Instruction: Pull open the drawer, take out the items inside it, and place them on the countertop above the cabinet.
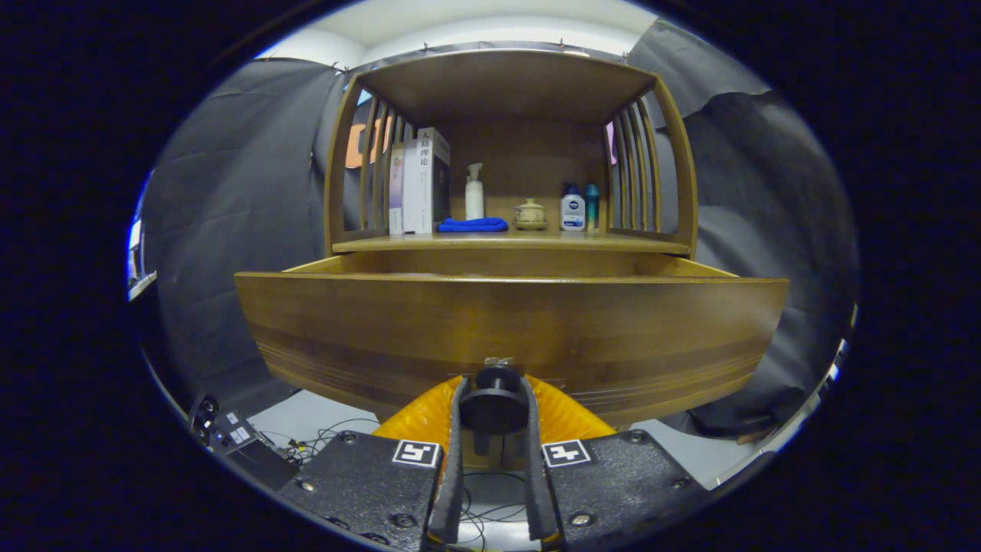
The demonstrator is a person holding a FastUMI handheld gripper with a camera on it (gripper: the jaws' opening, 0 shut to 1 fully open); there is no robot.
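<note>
The claw has both fingers closed tight on the round dark knob at the middle of the drawer front. The drawer stands pulled out from the wooden cabinet; its inside is hidden behind the front panel, so I cannot tell what lies in it. On the worktop above, from the left edge: upright books, a folded blue cloth, a pump bottle, a small lidded pot, and two bottles near the right rails.

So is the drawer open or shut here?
Open: the drawer front stands well forward of the cabinet, its cavity visible behind, with the gripper jaws shut on its knob.
</note>
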